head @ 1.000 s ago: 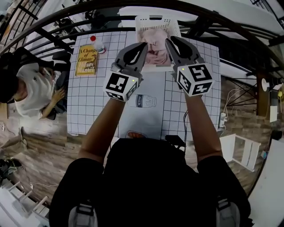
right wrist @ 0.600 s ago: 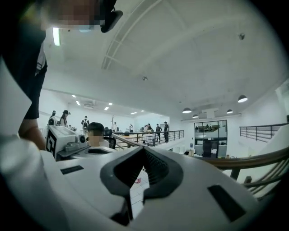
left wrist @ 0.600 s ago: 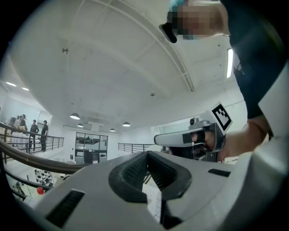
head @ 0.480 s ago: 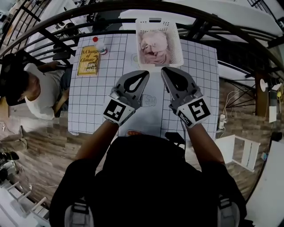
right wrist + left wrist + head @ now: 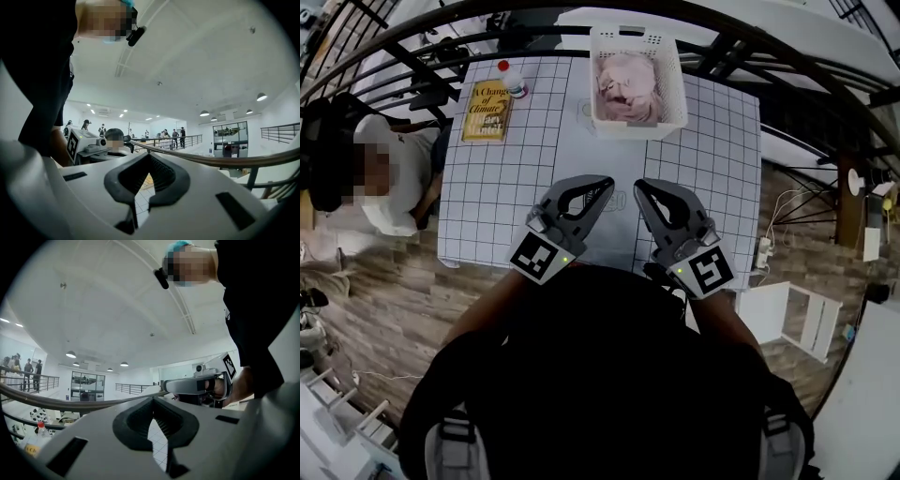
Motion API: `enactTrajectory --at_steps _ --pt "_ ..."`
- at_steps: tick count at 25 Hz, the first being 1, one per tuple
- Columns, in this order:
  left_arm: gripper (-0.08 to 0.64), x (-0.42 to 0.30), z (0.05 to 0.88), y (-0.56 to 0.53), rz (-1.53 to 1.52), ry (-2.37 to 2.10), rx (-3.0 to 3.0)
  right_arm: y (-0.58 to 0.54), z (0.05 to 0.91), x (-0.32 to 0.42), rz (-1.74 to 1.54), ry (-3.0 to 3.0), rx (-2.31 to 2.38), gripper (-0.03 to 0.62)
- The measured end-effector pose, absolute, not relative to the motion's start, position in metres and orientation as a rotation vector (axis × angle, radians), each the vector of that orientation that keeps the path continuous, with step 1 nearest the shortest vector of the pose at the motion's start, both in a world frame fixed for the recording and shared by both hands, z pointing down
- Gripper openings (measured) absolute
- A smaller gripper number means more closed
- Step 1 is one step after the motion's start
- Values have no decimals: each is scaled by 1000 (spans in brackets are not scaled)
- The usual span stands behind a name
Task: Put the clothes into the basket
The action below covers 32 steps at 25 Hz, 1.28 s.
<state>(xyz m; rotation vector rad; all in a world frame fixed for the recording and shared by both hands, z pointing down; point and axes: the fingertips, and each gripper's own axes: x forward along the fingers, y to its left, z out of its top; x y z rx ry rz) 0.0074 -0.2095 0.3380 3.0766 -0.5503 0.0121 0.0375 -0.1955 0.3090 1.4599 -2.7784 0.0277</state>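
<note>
A white plastic basket [image 5: 673,105] stands at the far edge of the grid-patterned table [image 5: 705,155], with pink clothes [image 5: 626,79] bundled inside it. My left gripper [image 5: 604,181] and right gripper [image 5: 639,186] hover side by side over the table's near edge, well short of the basket. Both are shut with nothing between the jaws. In the left gripper view the jaws of the left gripper [image 5: 152,399] meet, and the other gripper [image 5: 197,386] shows beyond them. The right gripper view shows the right gripper [image 5: 149,155] shut and empty too.
A yellow book [image 5: 486,111] and a red-capped bottle [image 5: 514,82] lie at the table's far left corner. A person [image 5: 389,178] sits at the left side. A dark railing [image 5: 741,42] curves behind the table.
Both grippers have drawn back from the basket toward my body, over the near edge of the table. The pink clothes stay in the basket.
</note>
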Motion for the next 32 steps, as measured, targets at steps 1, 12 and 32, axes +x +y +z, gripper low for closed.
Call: enactTrajectory --at_steps 1,12,32 --pt "3 6 338 -207 14 -552 3072 -193 310 38 37 -2781 1456 18" --pt "3 -6 330 -198 35 -571 3084 -185 318 34 88 -2781 1411 17" --pt "3 -20 326 -187 7 -607 3071 -174 320 10 84 -2802 1362 18"
